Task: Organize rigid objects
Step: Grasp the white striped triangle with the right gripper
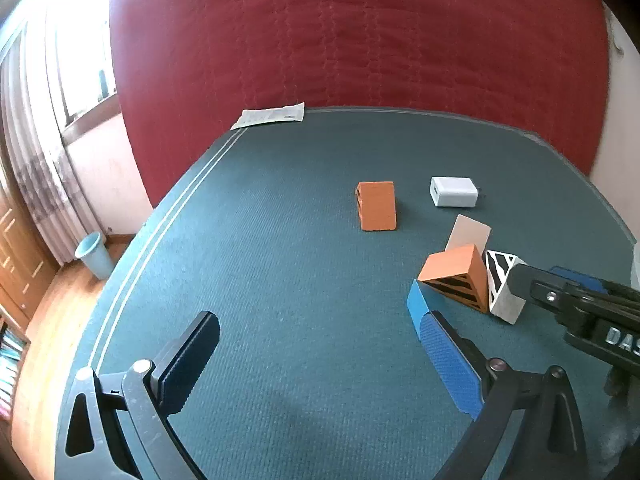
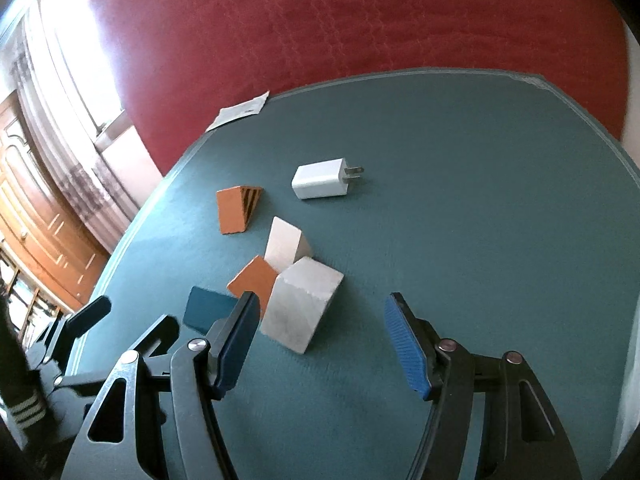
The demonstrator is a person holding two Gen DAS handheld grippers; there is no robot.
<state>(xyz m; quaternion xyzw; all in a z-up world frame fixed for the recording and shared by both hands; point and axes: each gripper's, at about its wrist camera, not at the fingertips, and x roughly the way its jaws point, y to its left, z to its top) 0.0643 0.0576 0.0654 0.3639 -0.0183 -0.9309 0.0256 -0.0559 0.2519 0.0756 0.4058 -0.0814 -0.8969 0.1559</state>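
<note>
Hovering over: dark teal carpet-textured surface (image 1: 280,280), both grippers angled down toward it
Left gripper (image 1: 316,352): jaws spread wide, nothing between them – one black pad on the left, one blue ribbed pad on the right
Right gripper (image 2: 322,336): jaws apart and gripping nothing; the near corner of the white stone-like block (image 2: 300,308) sits in the gap, just beside the left pad, though contact cannot be told
Cluster near the grippers: white stone-like block with a black zebra-striped face in the left wrist view, an orange wedge with black-striped side (image 1: 460,278) touching it, a pale upright wedge (image 2: 285,245) just behind both, and a flat blue piece (image 2: 208,312) lying in front of the orange wedge
Farther back: a second orange wedge (image 1: 377,206) lying alone, well apart from the cluster
Charger: white plastic plug adapter with two metal prongs (image 2: 320,182) on its side, beyond the cluster, prongs pointing right in the right wrist view
Far edge: a white printed paper sheet (image 1: 270,115) at the surface's back left corner
Behind: a deep red quilted fabric backdrop (image 1: 360,32)
Left of the surface: wooden floor with a light blue bin (image 1: 93,254) – curtains and a bright window above it
</note>
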